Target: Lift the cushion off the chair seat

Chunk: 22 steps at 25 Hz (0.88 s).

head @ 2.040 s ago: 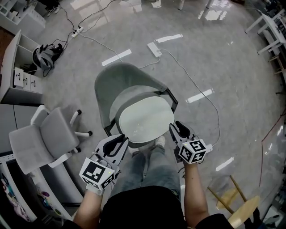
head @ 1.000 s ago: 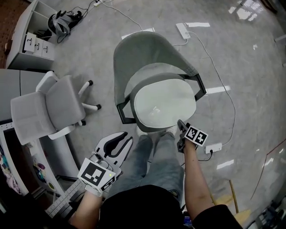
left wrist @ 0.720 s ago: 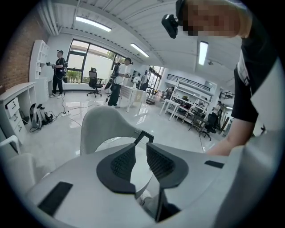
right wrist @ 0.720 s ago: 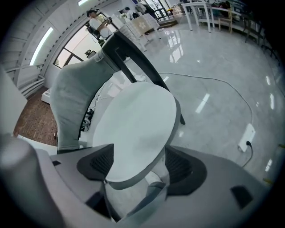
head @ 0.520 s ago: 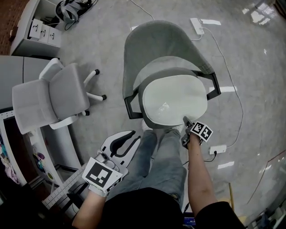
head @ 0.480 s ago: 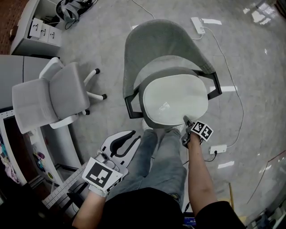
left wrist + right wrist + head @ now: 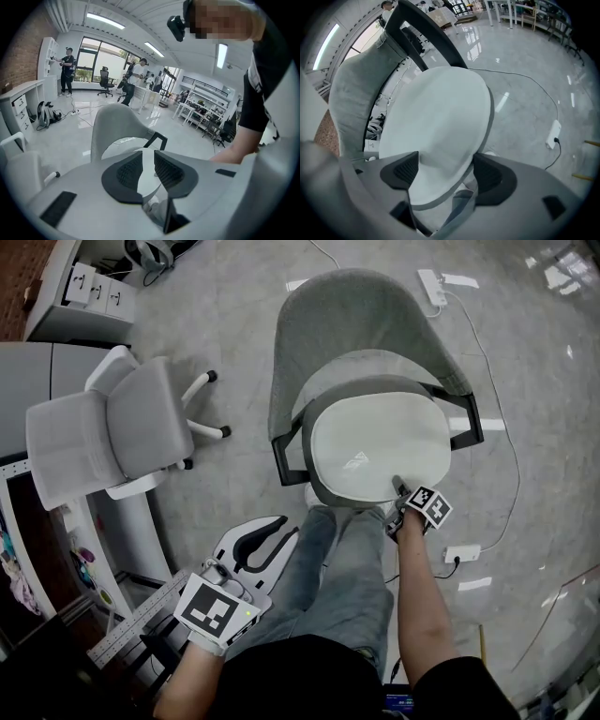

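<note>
A pale, oval cushion [image 7: 380, 442] lies flat on the seat of a grey shell chair [image 7: 366, 320] with black arm brackets. My right gripper [image 7: 397, 486] points steeply down at the cushion's front right edge. In the right gripper view the right gripper [image 7: 444, 154] has just been opening its jaws. They stand wide, with the cushion [image 7: 436, 112] rim between them and the pads clear of it. My left gripper [image 7: 281, 526] hangs over the person's left thigh, well short of the chair. The left gripper [image 7: 148, 153] jaws are a narrow gap apart and hold nothing, facing the chair [image 7: 110, 126].
The person's jeans-clad legs [image 7: 342, 563] stand right at the chair's front. A second grey office chair [image 7: 103, 437] sits to the left, by a desk. A white drawer unit [image 7: 89, 292] is at the top left. A power strip [image 7: 459, 553] and cables lie on the glossy floor.
The right gripper has sunk to the cushion's front right edge and its jaws have spread. The left gripper has drawn back and down from the cushion's front to over the thigh.
</note>
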Tool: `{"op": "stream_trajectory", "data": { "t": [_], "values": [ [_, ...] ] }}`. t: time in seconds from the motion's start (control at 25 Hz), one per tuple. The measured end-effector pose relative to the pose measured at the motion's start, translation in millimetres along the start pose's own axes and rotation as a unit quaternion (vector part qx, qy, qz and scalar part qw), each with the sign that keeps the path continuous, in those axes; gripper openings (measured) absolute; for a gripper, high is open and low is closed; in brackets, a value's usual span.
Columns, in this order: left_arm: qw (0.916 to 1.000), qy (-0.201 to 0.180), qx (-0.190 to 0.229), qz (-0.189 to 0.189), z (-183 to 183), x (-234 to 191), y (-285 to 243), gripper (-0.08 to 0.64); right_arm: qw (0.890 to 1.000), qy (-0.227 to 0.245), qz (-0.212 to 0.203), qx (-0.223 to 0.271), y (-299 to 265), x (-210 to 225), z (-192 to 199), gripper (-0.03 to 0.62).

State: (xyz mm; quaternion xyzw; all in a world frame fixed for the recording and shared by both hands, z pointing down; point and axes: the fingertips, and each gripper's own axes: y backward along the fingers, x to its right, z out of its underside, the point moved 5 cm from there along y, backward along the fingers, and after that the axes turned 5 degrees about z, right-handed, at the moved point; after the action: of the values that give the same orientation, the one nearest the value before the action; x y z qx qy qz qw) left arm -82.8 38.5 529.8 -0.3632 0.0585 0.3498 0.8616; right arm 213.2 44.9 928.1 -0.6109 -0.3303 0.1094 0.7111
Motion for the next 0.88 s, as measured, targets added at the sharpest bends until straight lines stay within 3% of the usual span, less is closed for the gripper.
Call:
{"op": "stream_trajectory", "data": {
  "t": [0.08,0.36,0.52,0.64,0.88],
  "values": [
    [1.0000,0.005,-0.001,-0.003,2,-3,1,0.072,1.000,-0.001,0.016,0.000,0,1,0,0.358],
    [0.9998,0.019,0.000,-0.006,0,-9,4,0.072,0.998,0.023,0.050,-0.001,6,-1,-3,0.242],
    [0.9998,0.020,0.003,-0.010,1,-12,6,0.072,0.998,0.044,0.052,0.017,7,-21,-4,0.129],
    [0.9997,0.021,0.005,-0.012,0,-14,9,0.072,0.997,0.048,0.055,0.025,5,-39,-5,0.078],
    [0.9994,0.024,0.013,-0.019,-1,-18,16,0.072,0.995,0.064,0.056,0.045,10,-53,-8,0.053]
  ]
}}
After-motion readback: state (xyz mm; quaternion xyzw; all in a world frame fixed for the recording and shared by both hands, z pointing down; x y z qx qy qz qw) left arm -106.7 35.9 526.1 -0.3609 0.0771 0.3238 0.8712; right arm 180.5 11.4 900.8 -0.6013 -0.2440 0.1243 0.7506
